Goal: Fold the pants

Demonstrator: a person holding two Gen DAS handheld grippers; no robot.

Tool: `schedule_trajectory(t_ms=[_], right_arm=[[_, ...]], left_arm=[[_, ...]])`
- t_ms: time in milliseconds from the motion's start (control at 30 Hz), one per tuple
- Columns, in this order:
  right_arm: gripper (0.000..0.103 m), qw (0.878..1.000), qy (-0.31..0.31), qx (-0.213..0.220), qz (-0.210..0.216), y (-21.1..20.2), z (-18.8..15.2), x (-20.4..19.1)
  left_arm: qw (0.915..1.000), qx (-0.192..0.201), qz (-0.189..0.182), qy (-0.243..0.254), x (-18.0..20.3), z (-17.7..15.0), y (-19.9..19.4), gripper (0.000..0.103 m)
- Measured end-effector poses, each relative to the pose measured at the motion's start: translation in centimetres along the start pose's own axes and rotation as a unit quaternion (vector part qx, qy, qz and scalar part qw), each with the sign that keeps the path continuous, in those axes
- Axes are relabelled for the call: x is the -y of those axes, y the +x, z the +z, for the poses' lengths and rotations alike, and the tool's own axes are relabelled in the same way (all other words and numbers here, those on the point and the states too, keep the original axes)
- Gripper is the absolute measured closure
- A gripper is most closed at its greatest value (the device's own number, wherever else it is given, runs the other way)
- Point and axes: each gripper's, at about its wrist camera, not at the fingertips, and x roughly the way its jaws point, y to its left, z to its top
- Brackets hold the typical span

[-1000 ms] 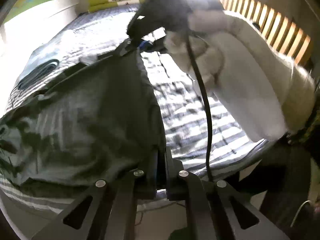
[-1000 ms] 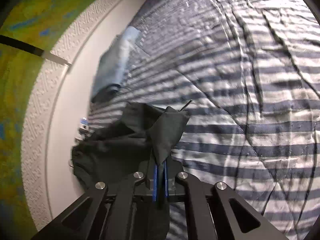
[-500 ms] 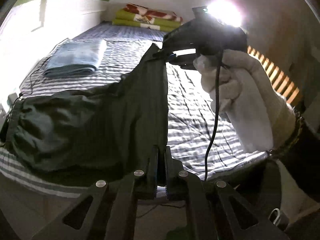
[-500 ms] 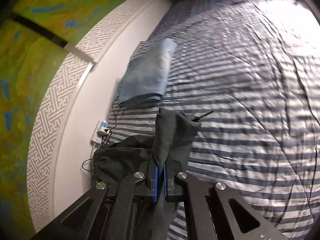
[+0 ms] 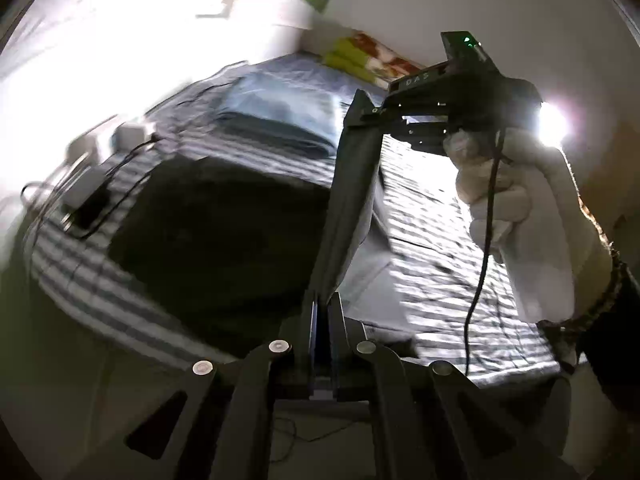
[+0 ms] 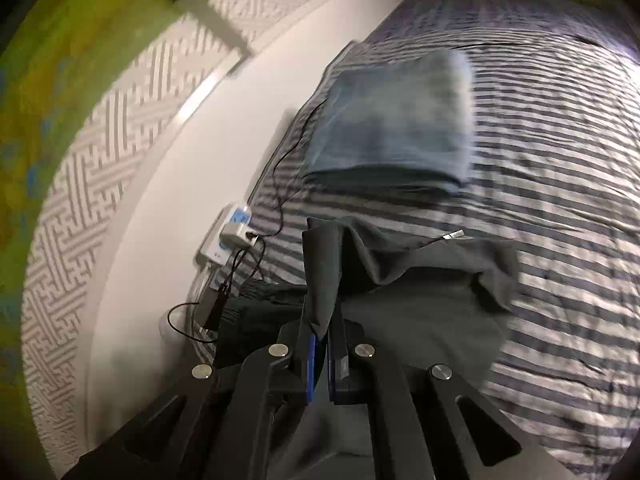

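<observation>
Left wrist view, left to right. Far left: a power strip (image 5: 86, 196) with dark cables lies at the edge of the bed (image 5: 436, 216), which wears a blue-and-white striped cover. Centre left: the dark pants (image 5: 224, 232) spread over the stripes, most of the bulk lying on the bed. Above them, mid-frame, a folded blue cloth (image 5: 280, 120); beyond it, at the top, a green and red folded stack (image 5: 368, 60) against the wall. Bottom centre: the left gripper (image 5: 323, 316), jaws nearly together, pinching one edge of the pants. From there a taut band of fabric rises to the upper centre, where the right gripper (image 5: 362, 110) clamps the other end. Right: a white-gloved hand (image 5: 516, 208) holds that gripper's handle, a black cable hanging down past it. Bright glare sits just right of the glove.

Right wrist view, left to right. Left: green wall and a white patterned band. Lower left of centre: power strip (image 6: 230, 236) with plugged leads at the bed's (image 6: 560, 160) edge. Bottom centre: right gripper (image 6: 323, 332), narrow, shut on a fold of the pants (image 6: 420, 300), which bunch up from the jaws and drape rightward over the stripes. Upper centre: folded blue cloth (image 6: 396, 120), apart from the pants. The frame is motion-blurred at the right.
</observation>
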Motion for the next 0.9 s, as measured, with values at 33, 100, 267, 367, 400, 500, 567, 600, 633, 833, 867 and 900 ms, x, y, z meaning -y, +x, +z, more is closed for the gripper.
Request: schedule_trajectory(t_ms=[33, 100, 267, 367, 400, 500, 567, 600, 633, 833, 867, 900], right_arm=[[0.099, 1.000, -0.006, -0.006, -0.003, 1.0, 0.1, -0.8], [0.099, 1.000, -0.017, -0.014, -0.009, 2.9, 0.4, -2.2], [0.099, 0.998, -0.043, -0.036, -0.028, 8.1, 0.9, -5.9], [0.099, 0.997, -0.057, -0.046, -0.038, 10.5, 1.0, -7.7], [0.099, 0.996, -0.062, -0.049, -0.040, 11.1, 1.0, -8.2], [0.099, 0.994, -0.079, -0.055, -0.042, 12.8, 0.9, -9.9], [0.099, 0.994, -0.087, -0.058, -0.043, 13.8, 0.8, -10.9], [0.099, 0.993, -0.090, -0.060, -0.044, 14.2, 0.7, -11.3], [0.099, 0.992, -0.098, -0.064, -0.040, 14.8, 0.6, -11.7], [0.075, 0.992, -0.108, -0.061, -0.008, 12.9, 1.6, -12.2], [0.073, 0.993, -0.104, -0.047, 0.006, 11.4, 1.9, -11.9], [0.072, 0.994, -0.102, -0.035, 0.018, 10.0, 2.1, -11.6]], left_arm=[[1.0000, 0.002, 0.002, -0.008, -1.1, -0.3, 0.0, 0.099], [0.9995, 0.007, 0.008, -0.028, -3.7, -0.5, 0.1, 0.099], [0.9970, 0.017, 0.014, -0.075, -8.9, -0.8, 0.5, 0.099], [0.9937, 0.023, 0.012, -0.109, -11.8, -1.3, 0.7, 0.099], [0.9929, 0.025, 0.013, -0.115, -12.5, -1.4, 0.6, 0.099], [0.9918, 0.030, 0.021, -0.123, -13.9, -1.7, 0.4, 0.099], [0.9910, 0.034, 0.029, -0.126, -14.7, -1.9, 0.0, 0.099], [0.9904, 0.034, 0.032, -0.130, -15.0, -2.0, 0.0, 0.099], [0.9896, 0.033, 0.038, -0.135, -15.3, -2.1, 0.0, 0.099], [0.9838, 0.027, 0.069, -0.163, -16.6, -2.2, -0.2, 0.056], [0.9837, 0.034, 0.077, -0.159, -16.4, -2.0, -0.7, 0.055], [0.9840, 0.038, 0.082, -0.154, -16.2, -1.8, -1.2, 0.055]])
